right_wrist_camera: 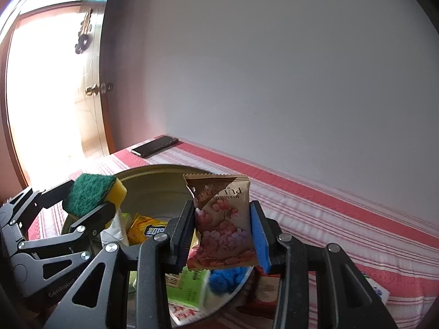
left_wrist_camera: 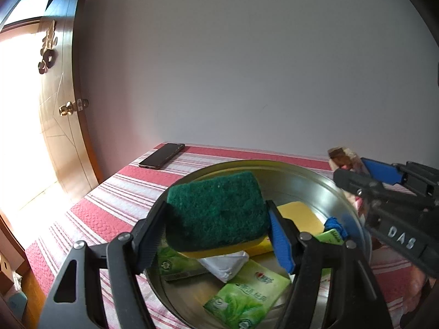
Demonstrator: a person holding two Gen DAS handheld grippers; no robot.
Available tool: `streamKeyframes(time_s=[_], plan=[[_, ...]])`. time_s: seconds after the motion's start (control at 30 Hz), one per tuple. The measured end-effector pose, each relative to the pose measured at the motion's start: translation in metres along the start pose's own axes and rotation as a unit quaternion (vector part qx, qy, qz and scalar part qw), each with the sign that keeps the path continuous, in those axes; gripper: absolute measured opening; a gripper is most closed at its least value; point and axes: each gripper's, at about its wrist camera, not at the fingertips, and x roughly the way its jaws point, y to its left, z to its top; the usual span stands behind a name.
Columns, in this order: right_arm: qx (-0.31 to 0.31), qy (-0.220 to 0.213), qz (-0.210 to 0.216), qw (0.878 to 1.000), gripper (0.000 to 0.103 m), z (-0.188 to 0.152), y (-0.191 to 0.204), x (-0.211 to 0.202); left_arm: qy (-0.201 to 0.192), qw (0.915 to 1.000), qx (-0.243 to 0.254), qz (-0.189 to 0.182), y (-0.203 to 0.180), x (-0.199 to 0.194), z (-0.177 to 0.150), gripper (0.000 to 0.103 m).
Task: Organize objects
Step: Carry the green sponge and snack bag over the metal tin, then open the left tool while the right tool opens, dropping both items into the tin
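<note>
My left gripper [left_wrist_camera: 216,222] is shut on a green and yellow scouring sponge [left_wrist_camera: 216,208], held above a round metal tray [left_wrist_camera: 310,175]. The same sponge [right_wrist_camera: 90,194] and left gripper [right_wrist_camera: 90,203] show at the left of the right wrist view. My right gripper [right_wrist_camera: 223,235] is shut on a brown snack packet with pink flowers [right_wrist_camera: 222,219], held upright over the metal tray's [right_wrist_camera: 153,172] right side. In the left wrist view the right gripper [left_wrist_camera: 354,170] reaches in from the right with that packet [left_wrist_camera: 343,157]. In the tray lie green tissue packs [left_wrist_camera: 247,293], a white sachet [left_wrist_camera: 225,266], a yellow sponge [left_wrist_camera: 301,216] and a blue cloth [left_wrist_camera: 334,224].
The tray rests on a table with a red and white striped cloth [left_wrist_camera: 115,200]. A dark phone [left_wrist_camera: 162,155] lies at the table's far corner by the white wall. A wooden door [left_wrist_camera: 63,109] stands open at the left. A yellow packet [right_wrist_camera: 145,227] lies in the tray.
</note>
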Motion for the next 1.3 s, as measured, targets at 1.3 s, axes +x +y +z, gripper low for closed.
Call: streamKeyframes(time_s=[1.3], plan=[[0.074,0.03,-0.008,0.997,0.065,-0.012,-0.036,0.004,0.039,0.9992,-0.008,0.011,0.011,0.017,0.006,0.103]])
